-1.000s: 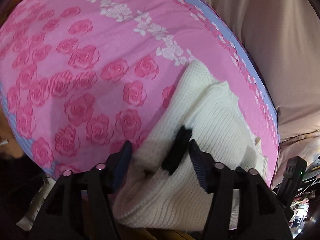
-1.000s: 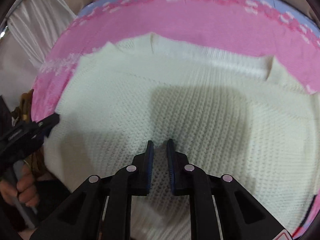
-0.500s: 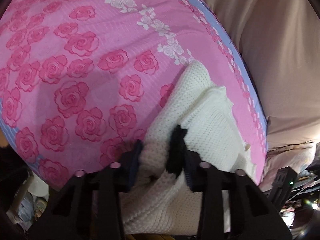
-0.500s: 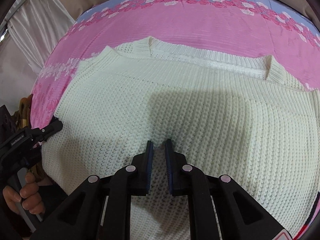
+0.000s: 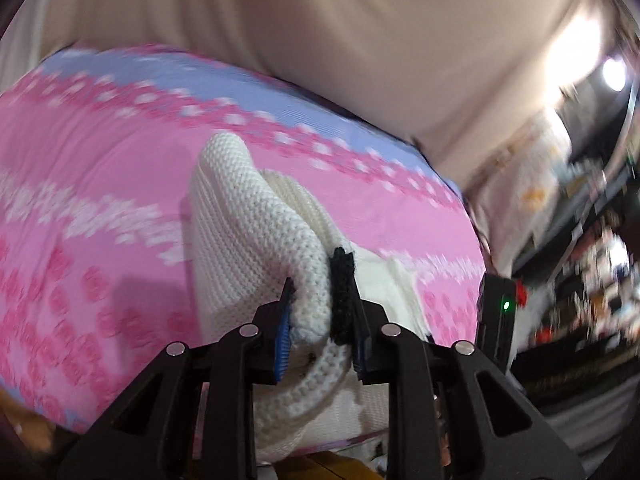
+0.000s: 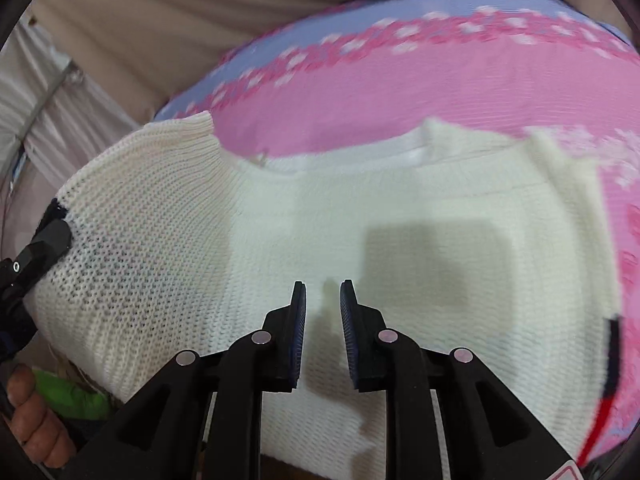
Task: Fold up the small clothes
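A small cream knit sweater lies on a pink rose-print bedsheet. My left gripper is shut on the sweater's left edge beside a small black knit patch and holds that edge lifted off the bed. In the right wrist view the left gripper shows at the far left with the raised cloth. My right gripper hovers over the sweater's lower middle, jaws a little apart with nothing between them.
Beige fabric rises behind the bed. Cluttered shelves and a bright lamp stand at the right. The bed's blue border runs along the far side. A green object lies below the bed's left edge.
My left gripper closed on the sweater's left edge and lifted it off the sheet toward the right. My right gripper opened slightly and stayed over the sweater.
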A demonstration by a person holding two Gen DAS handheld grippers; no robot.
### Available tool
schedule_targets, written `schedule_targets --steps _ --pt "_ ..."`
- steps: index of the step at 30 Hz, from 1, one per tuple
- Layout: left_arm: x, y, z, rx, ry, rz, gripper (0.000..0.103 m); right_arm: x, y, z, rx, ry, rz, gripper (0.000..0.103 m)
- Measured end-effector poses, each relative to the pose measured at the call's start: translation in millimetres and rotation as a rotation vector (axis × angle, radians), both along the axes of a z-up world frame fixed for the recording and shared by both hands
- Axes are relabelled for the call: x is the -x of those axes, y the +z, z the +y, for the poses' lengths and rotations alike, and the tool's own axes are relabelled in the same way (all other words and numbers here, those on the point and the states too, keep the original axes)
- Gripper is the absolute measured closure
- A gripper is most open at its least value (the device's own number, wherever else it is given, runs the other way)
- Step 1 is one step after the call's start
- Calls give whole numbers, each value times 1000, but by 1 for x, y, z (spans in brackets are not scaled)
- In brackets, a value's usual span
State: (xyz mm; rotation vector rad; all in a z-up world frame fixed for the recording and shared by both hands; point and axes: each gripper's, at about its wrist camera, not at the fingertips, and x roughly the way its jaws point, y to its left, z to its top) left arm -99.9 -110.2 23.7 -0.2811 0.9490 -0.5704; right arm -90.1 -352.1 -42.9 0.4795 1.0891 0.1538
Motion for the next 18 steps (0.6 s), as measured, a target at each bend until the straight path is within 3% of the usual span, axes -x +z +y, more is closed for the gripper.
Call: schedule_targets --steps 3,6,8,9,10,13,15,18 --pt "7 -12 -57 -57 -126 10 81 28 2 -42 -40 -85 -3 78" --pt "15 -47 -111 -166 -249 57 78 52 1 -67 -61 -145 -8 74" --pt "16 -77 -132 -251 -292 127 70 65 -6 -81 -82 -183 2 69" --pt "19 -87 -134 -287 -279 167 68 69 -8 -87 -95 -196 11 66" --pt "20 -86 -129 -275 -265 168 61 69 -11 -89 -109 -208 21 65" --pt "30 -58 -96 -228 -207 70 19 71 -5 -88 -132 -231 28 43" --pt "31 -40 -71 -203 -174 37 15 70 6 -84 -169 -225 -4 30" --pt "28 -45 -43 -209 -205 137 15 48 11 -68 -211 -168 -1 21"
